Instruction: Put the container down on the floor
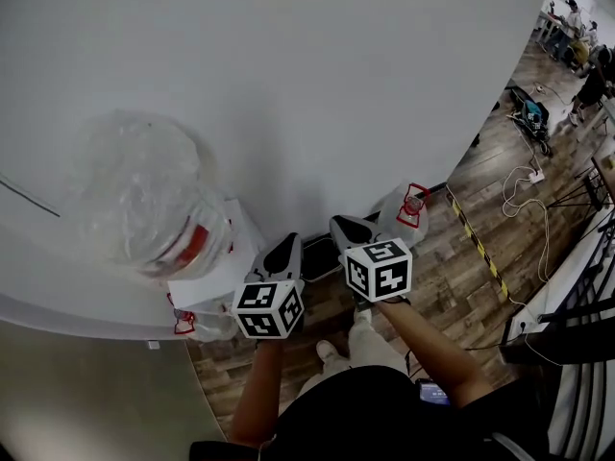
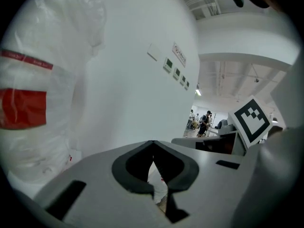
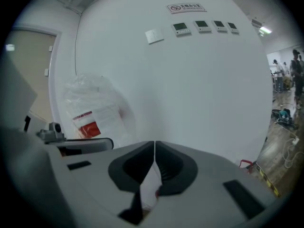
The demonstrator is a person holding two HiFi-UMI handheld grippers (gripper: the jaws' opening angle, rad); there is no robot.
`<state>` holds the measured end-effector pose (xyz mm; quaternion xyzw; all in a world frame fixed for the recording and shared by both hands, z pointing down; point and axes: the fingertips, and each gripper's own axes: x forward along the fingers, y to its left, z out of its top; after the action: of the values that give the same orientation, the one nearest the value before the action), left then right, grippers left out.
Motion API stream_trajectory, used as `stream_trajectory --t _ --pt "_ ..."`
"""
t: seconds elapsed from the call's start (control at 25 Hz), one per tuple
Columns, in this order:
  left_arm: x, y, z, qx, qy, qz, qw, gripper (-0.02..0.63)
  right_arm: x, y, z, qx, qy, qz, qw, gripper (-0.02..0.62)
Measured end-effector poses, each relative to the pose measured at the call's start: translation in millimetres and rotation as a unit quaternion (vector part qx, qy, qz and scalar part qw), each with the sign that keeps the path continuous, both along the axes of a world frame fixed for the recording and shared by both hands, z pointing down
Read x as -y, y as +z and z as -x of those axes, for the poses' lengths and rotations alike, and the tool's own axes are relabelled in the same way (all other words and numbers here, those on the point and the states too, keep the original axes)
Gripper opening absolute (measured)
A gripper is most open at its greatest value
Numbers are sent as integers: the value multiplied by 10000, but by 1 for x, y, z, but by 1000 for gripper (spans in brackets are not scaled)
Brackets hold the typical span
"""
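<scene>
The person stands close to a white wall (image 1: pixel 336 94) with both tongs held out low in front. The left gripper (image 1: pixel 285 250) has its jaws closed tip to tip, and its own view (image 2: pixel 152 144) shows nothing caught between them, only a pale scrap of background through the hollow behind the tips. The right gripper (image 1: pixel 347 227) is pressed together the same way and is just as empty (image 3: pixel 155 144). The two tools sit side by side, near each other but apart.

The container (image 1: pixel 408 209), a clear plastic thing with a red label, rests on the wooden floor (image 1: pixel 461 277) at the foot of the wall. It is just beyond the right gripper and neither tool touches it.

To the left, a bulky clear plastic bag (image 1: pixel 144 190) with a red band leans against the wall, with more white bags under it. It fills the left side of the left gripper view (image 2: pixel 28 103) and shows smaller in the right gripper view (image 3: pixel 92 113).

A strip of yellow-and-black tape (image 1: pixel 476 238) runs across the floor and white cables (image 1: pixel 538 200) lie further right. A row of switch panels (image 3: pixel 202 25) sits high on the wall. Some people (image 1: pixel 577 27) are busy at the far end of the room.
</scene>
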<state>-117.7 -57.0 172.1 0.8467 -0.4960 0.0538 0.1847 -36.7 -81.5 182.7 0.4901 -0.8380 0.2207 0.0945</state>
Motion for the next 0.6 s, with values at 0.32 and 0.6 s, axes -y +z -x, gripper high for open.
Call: stream_trajectory --t 0.32,0.6 --pt "-13 -29 1 -55 17 -305 9995 17 -18 -31 0 -129 -45 -332 9994 34" --pt "-17 -55 -12 62 -17 -561 9984 17 -27 -54 -7 -100 -210 -557 9982 34"
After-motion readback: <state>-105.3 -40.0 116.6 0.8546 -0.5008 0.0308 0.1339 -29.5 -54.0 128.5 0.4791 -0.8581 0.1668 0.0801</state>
